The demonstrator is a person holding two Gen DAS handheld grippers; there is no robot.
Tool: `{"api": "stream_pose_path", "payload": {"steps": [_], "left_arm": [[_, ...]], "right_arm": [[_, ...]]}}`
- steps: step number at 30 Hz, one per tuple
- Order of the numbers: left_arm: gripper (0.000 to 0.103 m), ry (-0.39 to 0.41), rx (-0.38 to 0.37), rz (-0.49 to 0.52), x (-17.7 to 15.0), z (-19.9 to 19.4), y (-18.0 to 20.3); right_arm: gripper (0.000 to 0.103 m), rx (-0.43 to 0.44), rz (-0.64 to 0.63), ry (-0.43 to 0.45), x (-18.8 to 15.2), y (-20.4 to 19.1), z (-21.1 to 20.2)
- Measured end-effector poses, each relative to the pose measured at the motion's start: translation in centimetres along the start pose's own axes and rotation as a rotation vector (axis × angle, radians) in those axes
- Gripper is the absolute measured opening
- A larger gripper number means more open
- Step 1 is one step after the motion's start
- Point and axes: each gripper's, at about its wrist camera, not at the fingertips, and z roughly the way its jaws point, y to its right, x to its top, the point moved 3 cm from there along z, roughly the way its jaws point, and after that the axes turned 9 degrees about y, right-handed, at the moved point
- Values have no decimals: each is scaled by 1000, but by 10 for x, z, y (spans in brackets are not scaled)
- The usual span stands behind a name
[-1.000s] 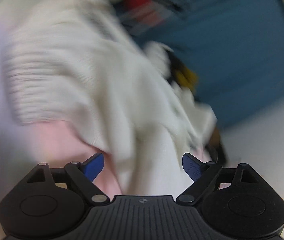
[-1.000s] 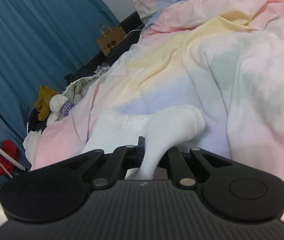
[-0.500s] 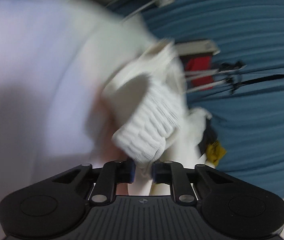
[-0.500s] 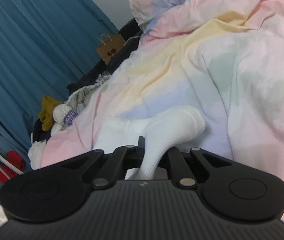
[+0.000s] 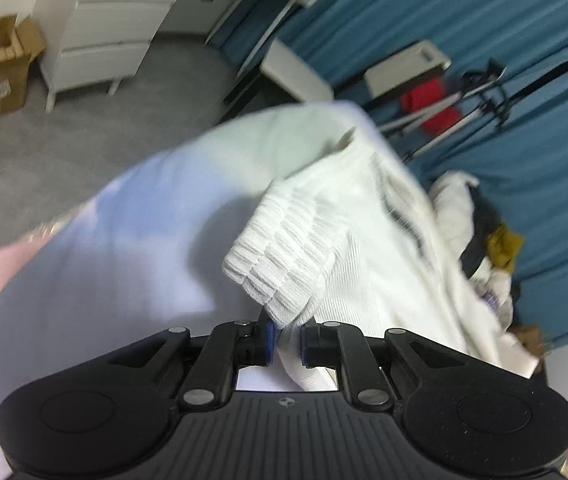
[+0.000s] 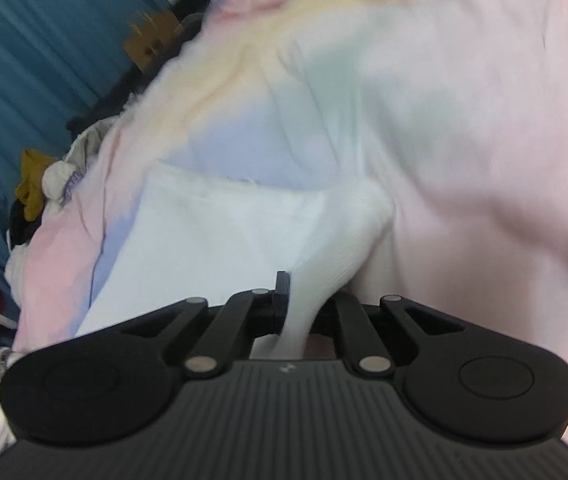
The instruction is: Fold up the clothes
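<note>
Here, the left gripper (image 5: 286, 340) has its blue-padded fingers (image 5: 269, 338) drawn nearly together on the ribbed cuff of a white knitted garment (image 5: 348, 240), while the right gripper (image 6: 304, 308) is likewise clamped tight on a bunched edge of the same white fabric (image 6: 336, 240). The garment lies spread on a pastel tie-dye bedspread (image 6: 464, 120) of pink, yellow, pale green and lilac, which fills most of the right wrist view and curves beneath the cloth in the left wrist view (image 5: 144, 220). Beyond the garment's far edge, at the side of the bed, sits a heap of clothes (image 5: 488, 240) in white, black and mustard, seen also at the bedspread's left edge in the right wrist view (image 6: 40, 184). Behind the heap hang pleated teal curtains (image 5: 504, 20). Near them, past the garment, stands a metal rack with a red item (image 5: 430, 100) hung on it. Further out, a white chest of drawers (image 5: 100, 40) stands on grey carpet (image 5: 64, 140), with an open brown cardboard box (image 5: 2, 64) just beside it. A brown paper bag (image 6: 152, 40) rests beyond the bedspread by the curtains.
</note>
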Motion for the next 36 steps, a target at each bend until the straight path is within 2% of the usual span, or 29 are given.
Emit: {"api": "stream_pose_path", "payload": {"steps": [3, 5, 6, 8, 10, 12, 13, 14, 18, 22, 26, 30, 36], "left_arm": [[18, -10, -32, 3, -1, -10, -5], [29, -2, -45, 25, -1, -20, -7], [34, 11, -35, 59, 5, -19, -6], [55, 38, -24, 135, 7, -32, 2], [63, 71, -20, 205, 8, -48, 13], [73, 118, -26, 275, 14, -57, 27], [79, 129, -20, 310, 12, -60, 38], [80, 139, -32, 350, 9, -63, 52], [82, 151, -88, 495, -10, -62, 107], [83, 107, -203, 584, -45, -29, 174], [87, 87, -282, 731, -86, 19, 246], [87, 45, -359, 812, -123, 77, 315], [94, 49, -400, 924, -169, 173, 407]], "right_arm": [[10, 8, 10, 23, 6, -2, -11], [13, 16, -24, 59, 10, -12, -24], [18, 8, -60, 85, 11, -19, -31], [28, -11, -135, 138, 13, -32, -45], [37, 2, -215, 193, 16, -48, -59], [62, 28, -286, 240, 19, -63, -72], [82, 39, -320, 270, 18, -72, -80], [91, 53, -354, 299, 17, -82, -88], [90, 165, -441, 293, 2, -114, -112], [90, 291, -458, 250, -25, -142, -129], [90, 387, -472, 208, -53, -161, -138], [90, 461, -478, 150, -75, -174, -138], [90, 465, -506, 157, -83, -178, -120]]}}
